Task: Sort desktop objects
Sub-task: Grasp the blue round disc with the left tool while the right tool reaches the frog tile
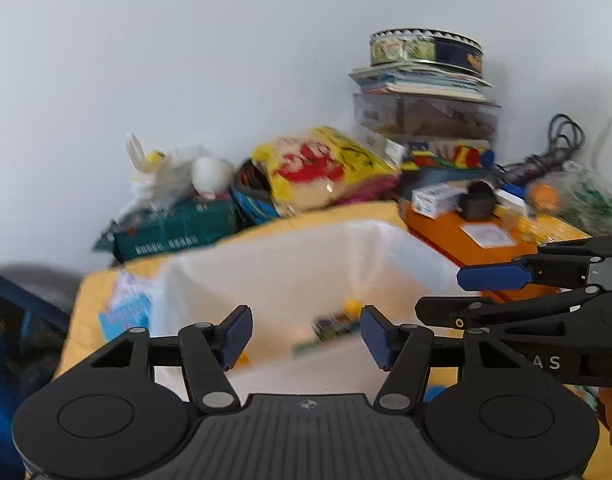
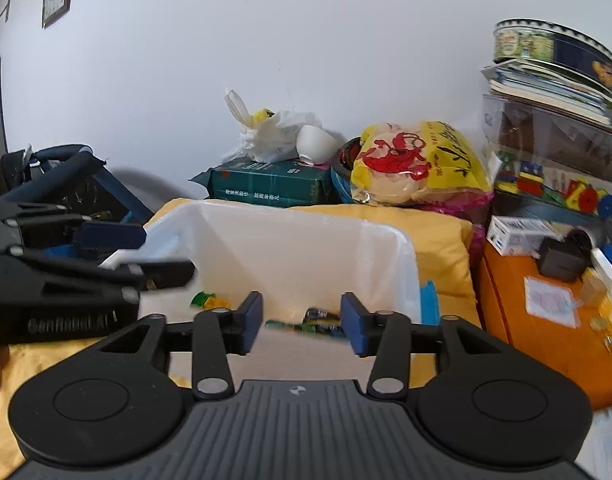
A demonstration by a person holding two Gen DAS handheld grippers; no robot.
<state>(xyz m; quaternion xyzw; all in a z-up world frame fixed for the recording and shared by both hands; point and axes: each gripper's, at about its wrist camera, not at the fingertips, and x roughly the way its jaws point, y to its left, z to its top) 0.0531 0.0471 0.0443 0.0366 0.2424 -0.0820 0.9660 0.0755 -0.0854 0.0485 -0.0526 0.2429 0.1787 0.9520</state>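
A white bin [image 1: 289, 264] lined with a white bag sits on a yellow cloth [image 1: 81, 304]. At its bottom lie a dark green wrapper [image 1: 330, 328] and a small yellow piece [image 1: 352, 306]. My left gripper [image 1: 306, 332] hovers over the bin's near rim, open, with nothing between its blue pads. From the right, my right gripper [image 1: 466, 292] reaches in, also open. In the right wrist view, my right gripper [image 2: 301, 320] is open and empty above the bin [image 2: 306, 252], the wrapper [image 2: 306, 326] below it. A green-yellow bit [image 2: 207, 300] lies further left, near the left gripper [image 2: 153, 254].
Behind the bin stand a green book [image 2: 265, 188], a white plastic bag [image 2: 269, 136], a white cup [image 2: 316, 142] and a yellow snack bag [image 2: 414, 164]. An orange box [image 2: 546, 320] with small items and a stack topped by a round tin [image 2: 554, 46] fill the right. A dark bag [image 2: 61, 176] sits left.
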